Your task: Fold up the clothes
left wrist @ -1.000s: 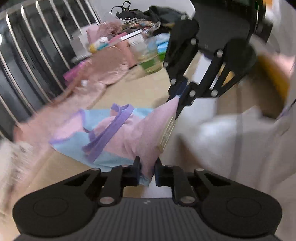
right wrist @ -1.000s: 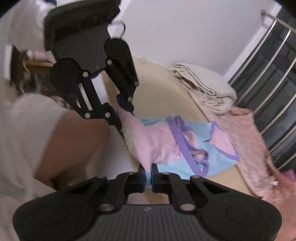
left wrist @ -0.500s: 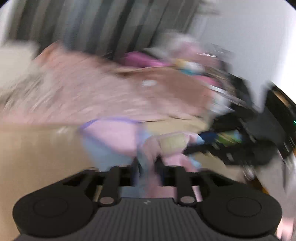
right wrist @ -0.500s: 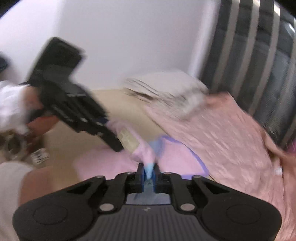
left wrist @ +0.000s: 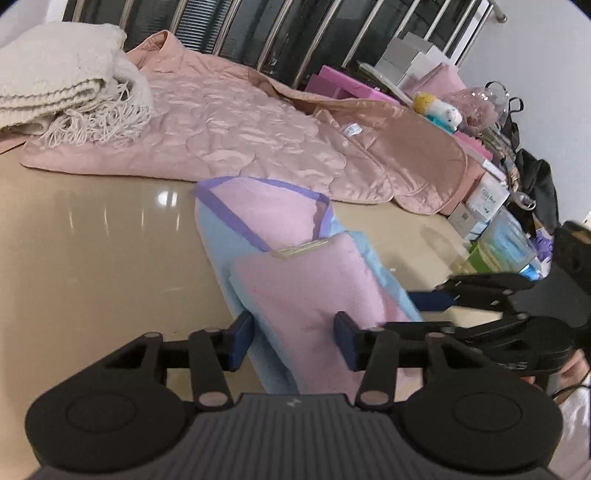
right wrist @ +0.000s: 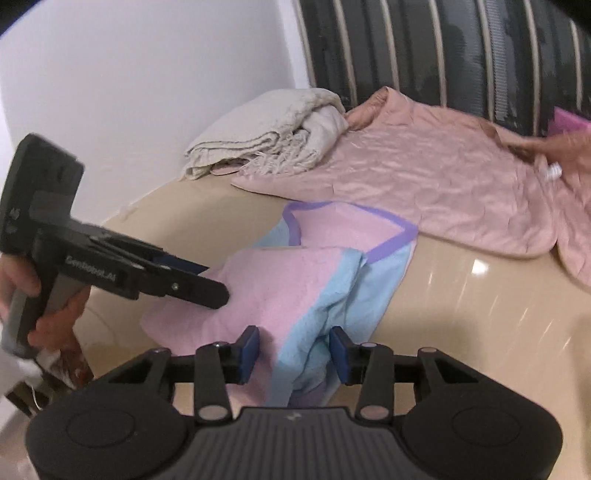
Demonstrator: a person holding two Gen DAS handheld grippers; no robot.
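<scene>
Two grippers: left gripper [left wrist: 293,338], right gripper [right wrist: 293,354]; one pink-blue garment [left wrist: 295,266]; one quilted pink jacket [left wrist: 240,140]; one cream blanket [left wrist: 55,85]

- Glossy beige tabletop [left wrist: 92,236], lamp glare reflected on it.
- White wall [right wrist: 147,74] at the table's far side.
- Dark panel with metal bars [left wrist: 295,33] behind.
- Boxes and clutter [left wrist: 480,199] along one edge.
</scene>
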